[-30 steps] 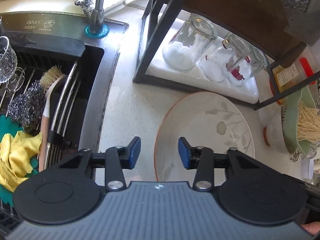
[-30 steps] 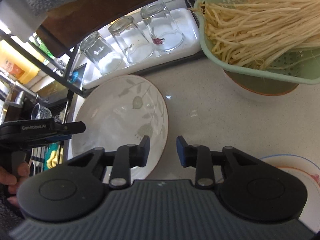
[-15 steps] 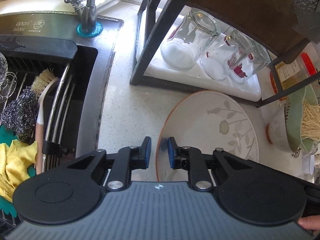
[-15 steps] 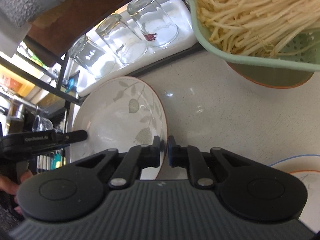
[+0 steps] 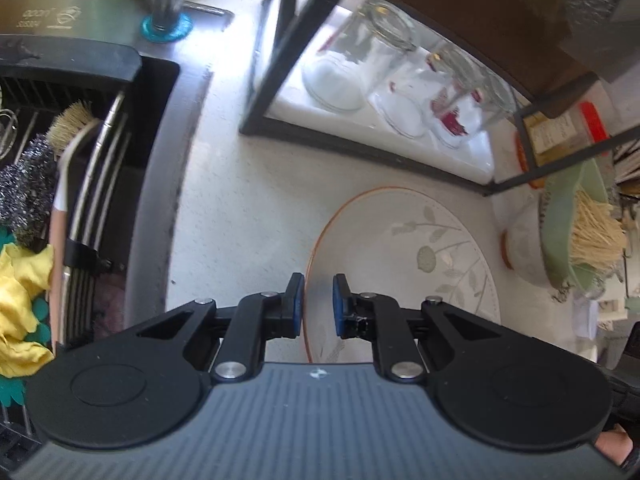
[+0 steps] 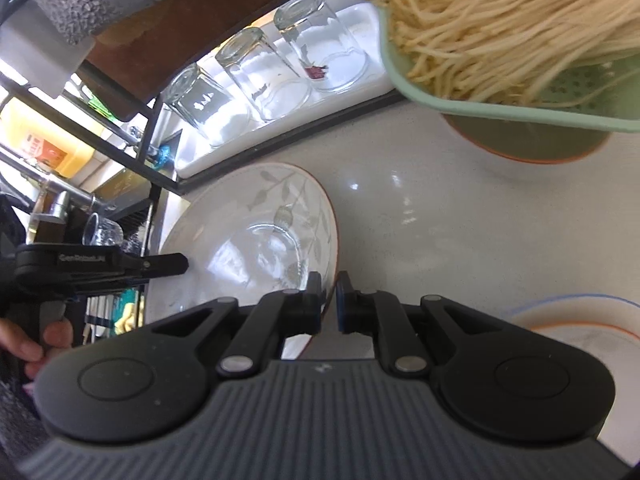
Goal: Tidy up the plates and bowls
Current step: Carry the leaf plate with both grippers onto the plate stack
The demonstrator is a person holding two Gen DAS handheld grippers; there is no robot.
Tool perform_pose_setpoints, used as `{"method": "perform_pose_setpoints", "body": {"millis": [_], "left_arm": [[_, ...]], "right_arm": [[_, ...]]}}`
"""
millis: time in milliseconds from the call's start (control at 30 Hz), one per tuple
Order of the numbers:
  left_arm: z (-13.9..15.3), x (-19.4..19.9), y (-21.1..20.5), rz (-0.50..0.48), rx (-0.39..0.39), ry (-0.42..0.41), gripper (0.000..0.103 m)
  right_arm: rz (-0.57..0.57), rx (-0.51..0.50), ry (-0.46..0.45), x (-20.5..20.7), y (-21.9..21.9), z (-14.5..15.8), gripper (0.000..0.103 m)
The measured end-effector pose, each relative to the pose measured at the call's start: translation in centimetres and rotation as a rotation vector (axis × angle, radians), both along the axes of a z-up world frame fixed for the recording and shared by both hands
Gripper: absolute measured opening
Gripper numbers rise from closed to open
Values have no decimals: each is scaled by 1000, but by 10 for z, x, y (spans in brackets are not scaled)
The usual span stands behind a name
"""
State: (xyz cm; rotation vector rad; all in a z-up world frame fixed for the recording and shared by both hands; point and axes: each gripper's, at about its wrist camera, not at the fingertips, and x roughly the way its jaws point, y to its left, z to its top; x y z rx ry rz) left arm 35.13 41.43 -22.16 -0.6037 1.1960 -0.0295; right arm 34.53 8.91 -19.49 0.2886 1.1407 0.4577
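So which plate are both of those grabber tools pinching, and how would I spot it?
Find the black rack with upturned glasses on the counter. Just in front lies a white plate, clamped at opposite edges. Unlike the blue-edged plate nearby, it has grey leaves and a thin orange rim.

Three upturned glasses (image 6: 280,84) are standing on a white tray (image 5: 476,152); noodles (image 6: 512,28) are filling a green colander (image 6: 520,114); a brush (image 5: 74,130) is lying in the sink (image 5: 160,152).

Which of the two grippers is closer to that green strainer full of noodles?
Right. The right gripper grips the plate edge facing the strainer; the left gripper grips the far edge.
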Motion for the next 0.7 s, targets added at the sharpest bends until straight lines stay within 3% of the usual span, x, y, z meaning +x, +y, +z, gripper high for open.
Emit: {"method": "perform_pose_setpoints", "body": {"millis": [333,700], "left_arm": [[19,-20,-23,-55,-79,-8,17],[46,-38,-66,-120,-150,-96,17]], "right_arm": [[-51,37,2,-29,-38,17,10],[-127,54,-59,-69,-87,54,10]]}}
